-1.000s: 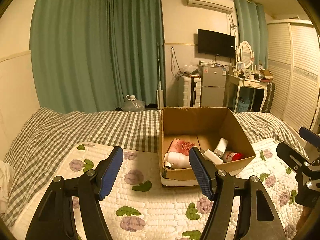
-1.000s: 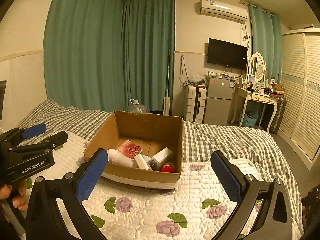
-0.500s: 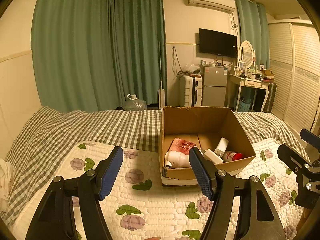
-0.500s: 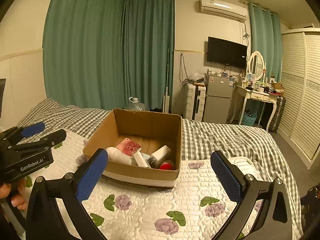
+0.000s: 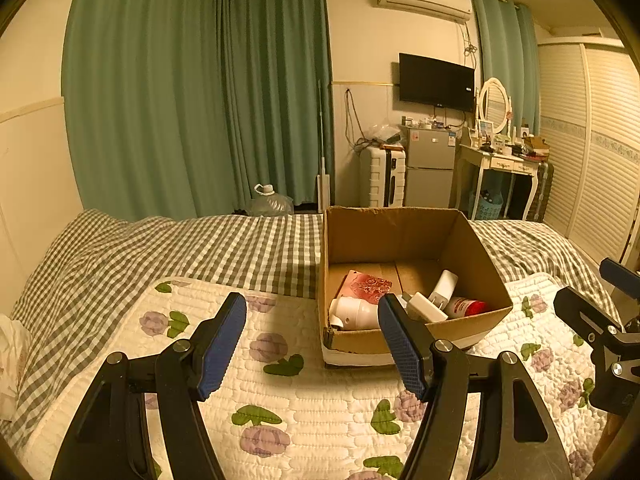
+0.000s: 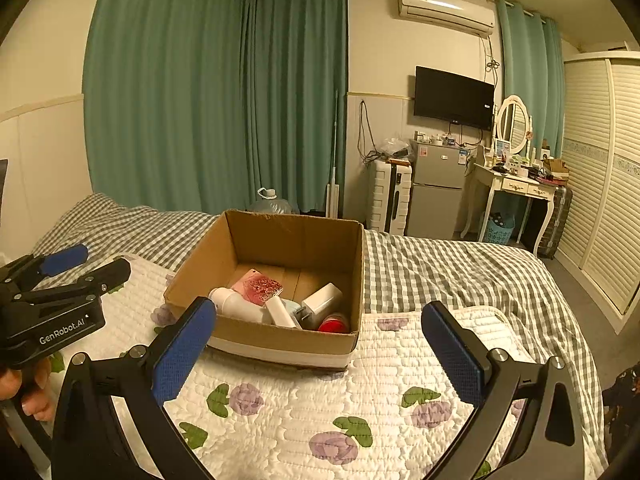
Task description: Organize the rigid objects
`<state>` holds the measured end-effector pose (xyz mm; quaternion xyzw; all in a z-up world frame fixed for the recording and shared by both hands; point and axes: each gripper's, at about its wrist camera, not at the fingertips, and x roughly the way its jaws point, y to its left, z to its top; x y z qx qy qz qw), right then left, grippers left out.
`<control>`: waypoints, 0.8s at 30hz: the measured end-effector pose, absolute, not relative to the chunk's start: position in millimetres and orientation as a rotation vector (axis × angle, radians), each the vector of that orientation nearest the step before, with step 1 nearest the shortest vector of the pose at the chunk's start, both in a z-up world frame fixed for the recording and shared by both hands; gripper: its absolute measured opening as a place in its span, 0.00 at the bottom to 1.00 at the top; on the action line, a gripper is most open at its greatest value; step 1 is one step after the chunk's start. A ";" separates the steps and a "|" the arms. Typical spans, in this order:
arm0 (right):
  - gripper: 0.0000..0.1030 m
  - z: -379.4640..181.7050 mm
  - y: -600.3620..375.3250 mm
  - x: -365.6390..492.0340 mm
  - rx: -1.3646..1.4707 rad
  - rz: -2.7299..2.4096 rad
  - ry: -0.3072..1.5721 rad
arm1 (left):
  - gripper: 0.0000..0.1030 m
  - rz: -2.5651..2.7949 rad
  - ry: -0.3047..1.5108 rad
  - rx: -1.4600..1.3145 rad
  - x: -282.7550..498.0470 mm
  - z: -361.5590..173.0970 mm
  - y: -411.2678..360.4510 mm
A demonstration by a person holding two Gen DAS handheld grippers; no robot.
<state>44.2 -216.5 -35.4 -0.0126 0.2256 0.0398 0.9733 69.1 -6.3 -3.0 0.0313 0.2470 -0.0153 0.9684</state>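
A brown cardboard box (image 5: 404, 236) (image 6: 288, 240) stands open on the flowered quilt (image 5: 304, 408). Inside lie a white bottle (image 5: 356, 312) (image 6: 236, 304), a pink patterned card (image 5: 368, 286) (image 6: 260, 286), a white charger block (image 5: 442, 286) (image 6: 324, 300), a white tube (image 6: 280, 312) and a red-capped item (image 5: 466, 306) (image 6: 334, 325). My left gripper (image 5: 312, 340) is open and empty, low over the quilt, left of the box front. My right gripper (image 6: 320, 352) is open wide and empty, in front of the box. Each gripper shows at the edge of the other's view.
A grey checked blanket (image 5: 168, 248) covers the far bed. Beyond stand green curtains (image 5: 200, 92), a water jug (image 5: 268, 202), a white suitcase (image 5: 382, 176), a small fridge (image 5: 430, 168), a dressing table (image 5: 500, 160) and a wardrobe (image 5: 600, 140).
Both grippers have drawn back slightly from the box and stay open. Nothing in the box has moved.
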 end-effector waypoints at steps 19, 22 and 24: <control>1.00 -38.0 -214.6 46.7 -0.025 0.082 0.480 | 0.69 -0.017 0.498 0.072 69.3 -3.7 -7.2; 1.00 -39.5 -215.6 46.8 -0.023 0.079 0.482 | 0.69 -0.017 0.498 0.072 69.5 -3.7 -7.1; 1.00 -39.8 -217.1 46.5 -0.021 0.078 0.484 | 0.69 -0.018 0.499 0.073 69.8 -3.7 -6.9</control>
